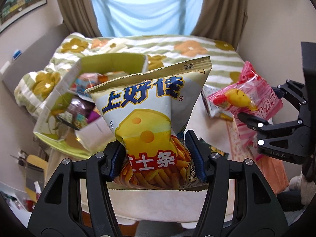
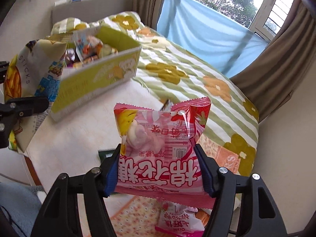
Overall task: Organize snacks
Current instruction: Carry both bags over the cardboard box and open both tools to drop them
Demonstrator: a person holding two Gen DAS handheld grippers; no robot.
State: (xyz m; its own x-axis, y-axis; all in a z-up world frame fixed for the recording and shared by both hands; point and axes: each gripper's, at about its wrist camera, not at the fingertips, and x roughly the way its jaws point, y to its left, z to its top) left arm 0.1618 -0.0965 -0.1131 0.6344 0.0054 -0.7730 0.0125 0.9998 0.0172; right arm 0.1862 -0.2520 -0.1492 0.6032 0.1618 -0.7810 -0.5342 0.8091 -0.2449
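My left gripper (image 1: 156, 154) is shut on a white and yellow cheese-stick bag (image 1: 150, 118), held upright above the bed's near edge. The bag also shows at the left of the right wrist view (image 2: 25, 75). My right gripper (image 2: 160, 169) is shut on a pink marshmallow bag (image 2: 162, 138), held above the bed; this bag also shows at the right of the left wrist view (image 1: 250, 102). A green cardboard box (image 1: 59, 138) with several snack packs inside stands on the bed, behind and left of the cheese-stick bag. It shows at upper left in the right wrist view (image 2: 94, 83).
A second pink snack bag (image 2: 177, 221) and a dark green pack (image 2: 105, 154) lie on the bed below my right gripper. A flowered quilt (image 2: 177, 73) covers the far half of the bed. Curtains and a blue cloth (image 1: 146, 9) hang behind.
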